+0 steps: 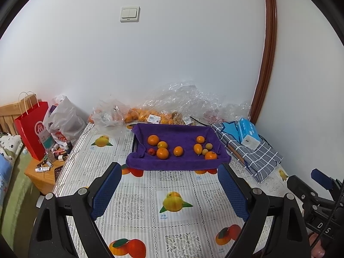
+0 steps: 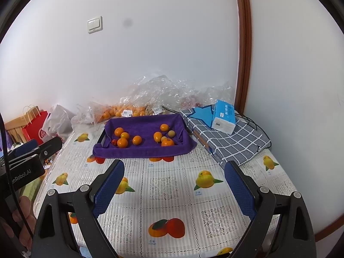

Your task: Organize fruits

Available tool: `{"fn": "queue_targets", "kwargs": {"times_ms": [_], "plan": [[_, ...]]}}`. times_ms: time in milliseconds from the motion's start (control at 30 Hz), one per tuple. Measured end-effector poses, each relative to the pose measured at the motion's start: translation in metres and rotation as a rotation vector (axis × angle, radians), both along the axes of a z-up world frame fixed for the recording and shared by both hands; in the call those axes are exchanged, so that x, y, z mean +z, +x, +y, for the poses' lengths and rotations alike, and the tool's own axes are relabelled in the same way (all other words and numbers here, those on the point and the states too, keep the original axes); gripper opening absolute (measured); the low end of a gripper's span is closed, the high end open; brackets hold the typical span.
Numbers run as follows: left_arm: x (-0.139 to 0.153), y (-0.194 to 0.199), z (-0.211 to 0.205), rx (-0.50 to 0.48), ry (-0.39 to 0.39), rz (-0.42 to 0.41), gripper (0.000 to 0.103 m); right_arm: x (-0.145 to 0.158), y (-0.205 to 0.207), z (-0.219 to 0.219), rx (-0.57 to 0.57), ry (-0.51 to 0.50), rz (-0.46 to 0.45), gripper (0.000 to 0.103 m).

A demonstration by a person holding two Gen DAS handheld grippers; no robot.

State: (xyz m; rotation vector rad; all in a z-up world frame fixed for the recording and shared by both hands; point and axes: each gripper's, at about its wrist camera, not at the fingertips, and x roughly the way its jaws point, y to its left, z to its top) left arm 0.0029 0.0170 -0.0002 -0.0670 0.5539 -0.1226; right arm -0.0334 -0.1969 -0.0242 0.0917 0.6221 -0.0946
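A tray lined with a purple towel (image 1: 178,163) (image 2: 142,151) sits at the far middle of the table. On its left lie oranges (image 1: 162,153) (image 2: 122,142) and a small red fruit (image 1: 151,151) (image 2: 114,142). On its right lie smaller oranges (image 1: 210,155) (image 2: 167,142) and pale round fruits (image 1: 208,145) (image 2: 171,133). My left gripper (image 1: 169,190) is open and empty, hovering short of the tray's near edge. My right gripper (image 2: 174,185) is open and empty, also short of the tray. The right gripper shows at the left wrist view's right edge (image 1: 320,179).
Clear plastic bags of oranges (image 1: 142,115) (image 2: 120,110) lie against the wall behind the tray. A blue tissue pack (image 1: 248,134) (image 2: 223,116) rests on a folded checked cloth (image 1: 255,157) (image 2: 232,142) at the right. A red paper bag (image 1: 32,129) and a cluttered nightstand (image 1: 46,172) stand left of the table.
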Motion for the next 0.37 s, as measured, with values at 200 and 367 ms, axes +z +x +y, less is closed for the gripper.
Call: {"fn": "queue_targets", "kwargs": {"times_ms": [200,367], "plan": [[-0.0012,0.0021,0.004,0.001,-0.012,0.004,0.091,-0.0002,0.0019,-0.0009,0.0,0.008,0.002,0.093],[-0.0018,0.0031,0.0064,0.006,-0.022,-0.01,0.092,-0.0009,0.0023,0.0006,0.002,0.006,-0.003,0.093]]}}
